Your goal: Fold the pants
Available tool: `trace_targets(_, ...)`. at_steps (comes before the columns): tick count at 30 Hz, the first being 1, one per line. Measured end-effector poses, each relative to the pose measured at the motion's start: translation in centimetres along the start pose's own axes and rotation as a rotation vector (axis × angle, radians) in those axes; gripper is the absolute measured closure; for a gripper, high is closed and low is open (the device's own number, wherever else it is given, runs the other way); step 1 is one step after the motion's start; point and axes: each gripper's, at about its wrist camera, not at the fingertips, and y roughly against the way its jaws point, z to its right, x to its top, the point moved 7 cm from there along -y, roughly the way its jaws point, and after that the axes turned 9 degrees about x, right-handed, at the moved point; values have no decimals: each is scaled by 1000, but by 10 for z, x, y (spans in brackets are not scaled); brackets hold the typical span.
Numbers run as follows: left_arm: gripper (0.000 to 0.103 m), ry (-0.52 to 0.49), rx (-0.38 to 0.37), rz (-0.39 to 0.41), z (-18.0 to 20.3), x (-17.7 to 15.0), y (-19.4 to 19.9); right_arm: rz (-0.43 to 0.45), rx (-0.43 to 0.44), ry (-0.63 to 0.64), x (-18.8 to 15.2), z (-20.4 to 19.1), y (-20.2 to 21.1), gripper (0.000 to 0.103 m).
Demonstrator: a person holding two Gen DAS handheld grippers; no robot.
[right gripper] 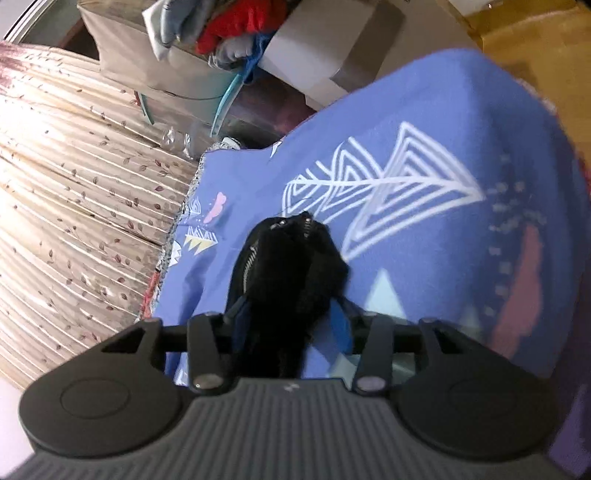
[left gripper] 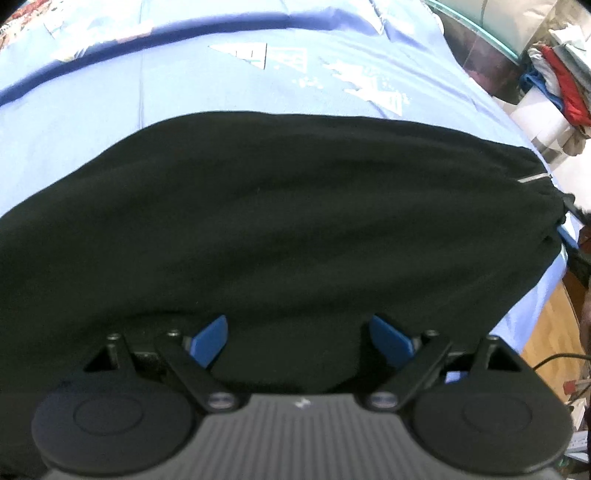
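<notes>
Closest to the left wrist camera sits the ribbed grey body of the left gripper point(left gripper: 297, 334), its black linkage arms spread and its two blue fingertips point(left gripper: 210, 339) standing wide apart. The jaws are released: black cloth lies under and between them, but neither pad presses on it. That cloth is the pair of black fabric pants point(left gripper: 273, 221), spread broad and fairly flat across a bed covered with a blue sheet printed with white triangle patterns point(left gripper: 221, 85). A short silver zipper point(left gripper: 532, 179) shows at the pants' far right edge, near the side of the bed.

In the right wrist view, the right gripper point(right gripper: 291, 328) is rolled sideways over the same blue sheet point(right gripper: 424, 110). A bunched end of the black pants point(right gripper: 291, 266), with a silver zipper point(right gripper: 245, 262) running along it, lies between its partly spread blue fingertips point(right gripper: 341, 328); the left pad is mostly hidden by the cloth, so it cannot be told whether the jaws are gripping it.

Beyond the bed hangs a pleated beige curtain with small leaf prints point(right gripper: 74, 177), and a heap of red, grey and blue clothing point(right gripper: 229, 29) rests on pale boxes.
</notes>
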Motion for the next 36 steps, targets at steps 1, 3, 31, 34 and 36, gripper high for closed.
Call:
trace_targets(1, 15, -1, 2, -1, 0, 0, -1, 9, -7, -6, 4, -3, -7, 48)
trace_targets(3, 15, -10, 9, 0, 1, 0, -2, 32, -11, 8, 11, -13, -10, 41)
trace_targets(31, 60, 199, -192, 68, -30, 3, 34, -105, -55, 699, -38, -138, -22, 86)
trace_targets(34, 60, 233, -211, 104, -40, 6, 46, -260, -31, 1030, -99, -164, -26, 86)
trace_targets(36, 60, 250, -211, 111, -46, 5, 49, -364, 2, 1182, -142, -168, -27, 86)
